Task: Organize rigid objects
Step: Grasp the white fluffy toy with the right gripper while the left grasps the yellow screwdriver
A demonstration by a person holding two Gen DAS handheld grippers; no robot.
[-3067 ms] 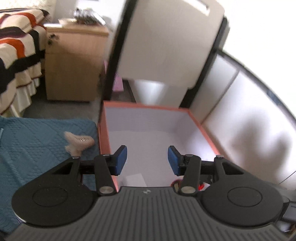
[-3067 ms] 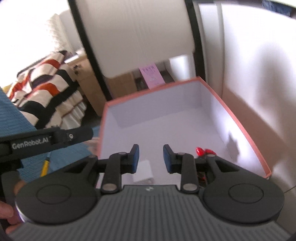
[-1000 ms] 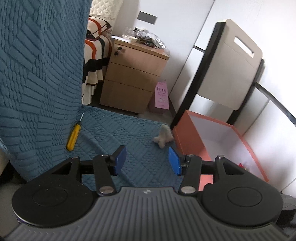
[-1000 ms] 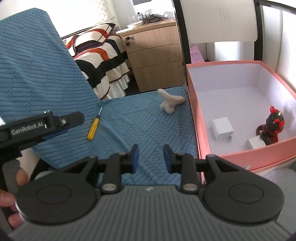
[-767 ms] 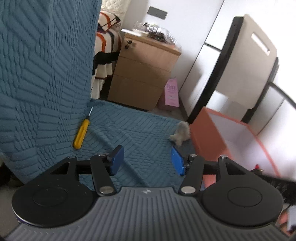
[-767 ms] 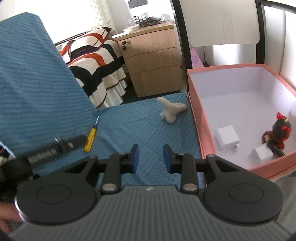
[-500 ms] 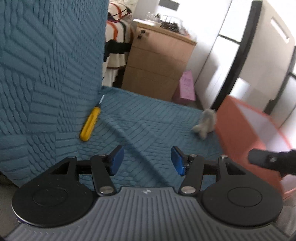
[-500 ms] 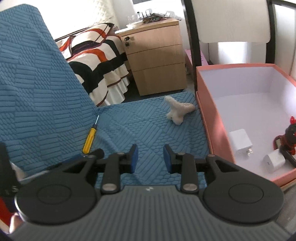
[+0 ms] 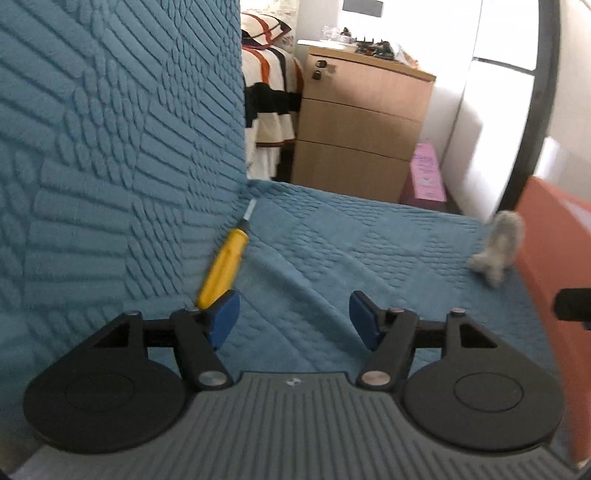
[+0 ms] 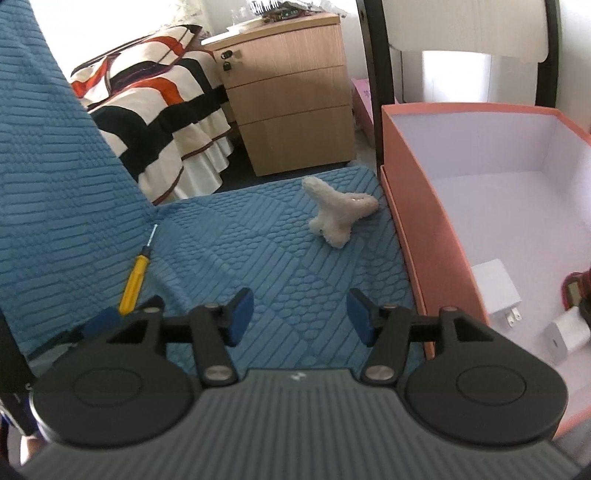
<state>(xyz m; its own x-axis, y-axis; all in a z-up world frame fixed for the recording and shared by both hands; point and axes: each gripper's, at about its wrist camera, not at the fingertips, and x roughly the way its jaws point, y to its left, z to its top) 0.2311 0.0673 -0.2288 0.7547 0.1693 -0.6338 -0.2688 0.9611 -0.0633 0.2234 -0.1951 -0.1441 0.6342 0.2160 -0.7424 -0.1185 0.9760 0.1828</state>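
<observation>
A yellow-handled screwdriver (image 9: 223, 271) lies on the blue quilted seat where it meets the backrest; it also shows in the right wrist view (image 10: 135, 280). My left gripper (image 9: 293, 317) is open and empty, its left fingertip just in front of the handle's near end. My right gripper (image 10: 300, 314) is open and empty over the seat's middle. An orange box (image 10: 413, 221) stands to the right, holding a white charger (image 10: 496, 286), a second white adapter (image 10: 567, 334) and a red figurine (image 10: 576, 286) at the frame edge.
A white plush toy (image 10: 338, 212) lies on the seat next to the box; it also shows in the left wrist view (image 9: 498, 247). A wooden drawer cabinet (image 10: 291, 96), a striped bed (image 10: 155, 99) and a chair back (image 10: 465, 26) stand behind.
Both grippers have drawn back from the box and swung left over the blue seat. My left gripper has closed in on the screwdriver. My right gripper's jaws have opened wider.
</observation>
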